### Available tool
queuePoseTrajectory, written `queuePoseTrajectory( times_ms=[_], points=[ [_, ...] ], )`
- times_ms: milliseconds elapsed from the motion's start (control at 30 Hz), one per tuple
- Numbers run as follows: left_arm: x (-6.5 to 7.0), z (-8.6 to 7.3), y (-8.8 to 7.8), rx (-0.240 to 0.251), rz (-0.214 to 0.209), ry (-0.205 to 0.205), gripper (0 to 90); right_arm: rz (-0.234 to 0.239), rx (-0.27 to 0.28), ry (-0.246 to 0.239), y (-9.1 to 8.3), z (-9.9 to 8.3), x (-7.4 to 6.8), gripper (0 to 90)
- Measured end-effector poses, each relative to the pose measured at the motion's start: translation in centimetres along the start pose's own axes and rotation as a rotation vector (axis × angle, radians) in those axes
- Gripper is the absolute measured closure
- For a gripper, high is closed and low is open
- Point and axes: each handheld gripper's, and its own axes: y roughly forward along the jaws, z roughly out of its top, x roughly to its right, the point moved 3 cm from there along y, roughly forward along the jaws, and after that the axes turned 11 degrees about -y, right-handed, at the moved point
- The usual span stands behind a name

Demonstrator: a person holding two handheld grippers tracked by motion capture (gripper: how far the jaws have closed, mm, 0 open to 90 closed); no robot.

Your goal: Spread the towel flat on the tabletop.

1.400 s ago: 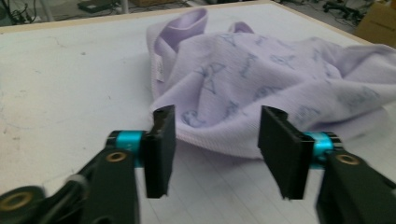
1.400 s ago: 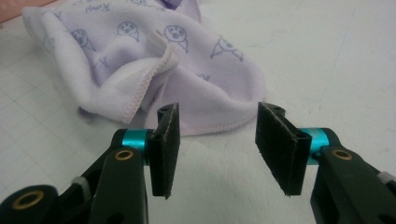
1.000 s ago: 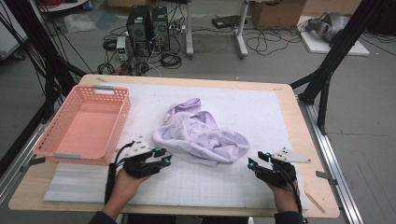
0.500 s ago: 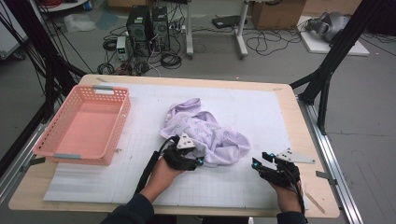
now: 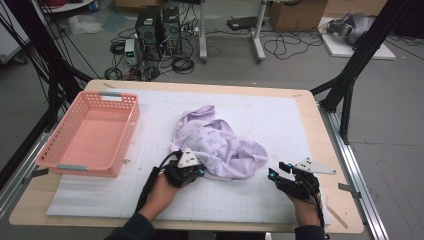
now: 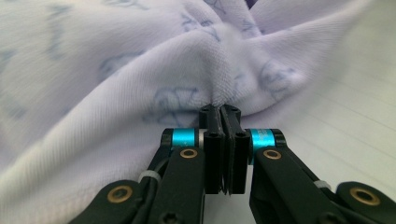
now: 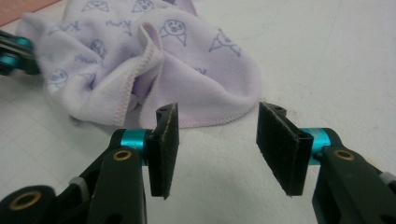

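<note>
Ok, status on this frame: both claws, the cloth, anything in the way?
Left claw just closed, pinching a fold of the lilac cloth. Right claw open, short of the cloth's hem. Pink basket off to the left, nothing in the way.

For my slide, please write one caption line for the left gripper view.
Left gripper, jaws shut, pinching a fold of the crumpled lilac printed cloth on the white gridded mat.

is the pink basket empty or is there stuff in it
Empty: the high view shows the pink basket with a bare floor inside; the lilac cloth lies crumpled on the table beside it.
</note>
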Motion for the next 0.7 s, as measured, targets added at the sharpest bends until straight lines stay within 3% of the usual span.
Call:
queuePoseTrajectory(
  times_ms=[200, 367, 533, 700],
  points=[
    [-2.7, -2.6, -5.1, 0.083, -0.007, -0.108, 88.0, -0.005, -0.013, 0.003, 0.3, 0.1, -0.2, 48.4],
    [-4.8, -3.5, -7.8, 0.151, 0.031, -0.172, 87.8, 0.001, -0.028, -0.013, 1.2, 0.5, -1.1, 49.6],
    [-6.2, -3.0, -8.1, 0.176, 0.063, -0.202, 87.9, 0.048, -0.039, -0.022, 3.1, 1.5, -2.5, 49.9],
    [-7.0, -2.5, -7.4, 0.168, 0.136, -0.212, 87.9, 0.102, -0.169, -0.078, 6.8, 1.0, -4.3, 47.4]
  ],
)
